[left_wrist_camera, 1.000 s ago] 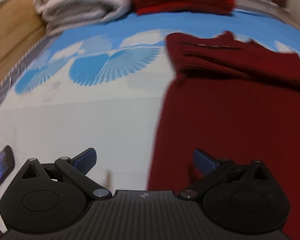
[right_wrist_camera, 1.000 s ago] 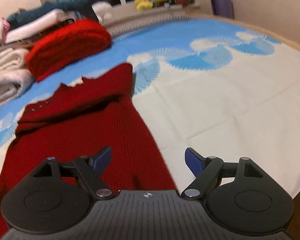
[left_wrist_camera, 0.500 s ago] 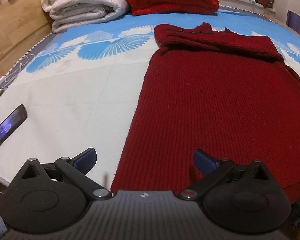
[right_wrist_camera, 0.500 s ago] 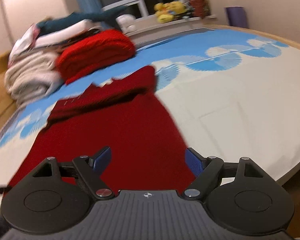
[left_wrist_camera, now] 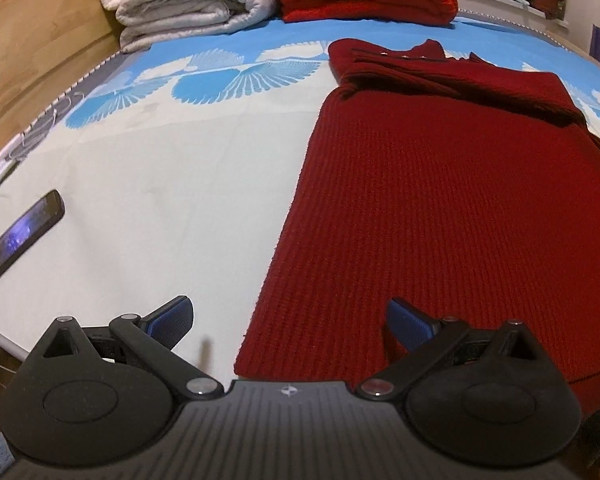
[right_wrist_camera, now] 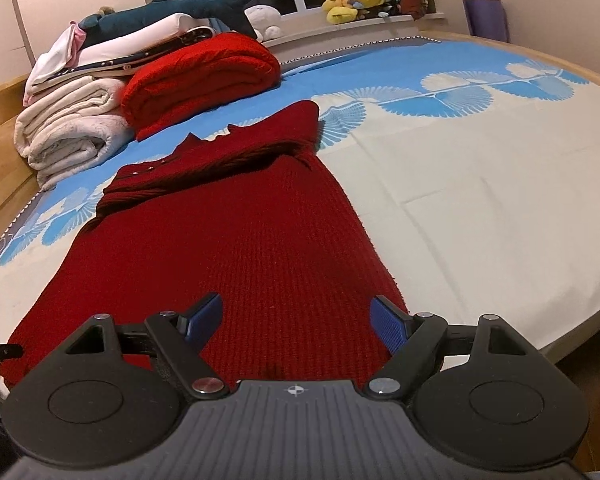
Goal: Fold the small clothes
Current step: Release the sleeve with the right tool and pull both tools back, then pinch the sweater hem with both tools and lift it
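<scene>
The dark red knitted sweater (left_wrist_camera: pixel 440 216) is found laid flat on the bed (left_wrist_camera: pixel 160 184), judged soft and limp (best pinched at its near hem corners), with left gripper (left_wrist_camera: pixel 290 320) and right gripper (right_wrist_camera: pixel 298 316) spread, nothing held.

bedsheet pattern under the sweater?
Cream bedsheet with blue fan-shaped prints and a blue band; clearest in the right wrist view.

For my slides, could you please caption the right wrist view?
Open right gripper poised over the near hem of a dark red sweater spread on the bed.
</scene>
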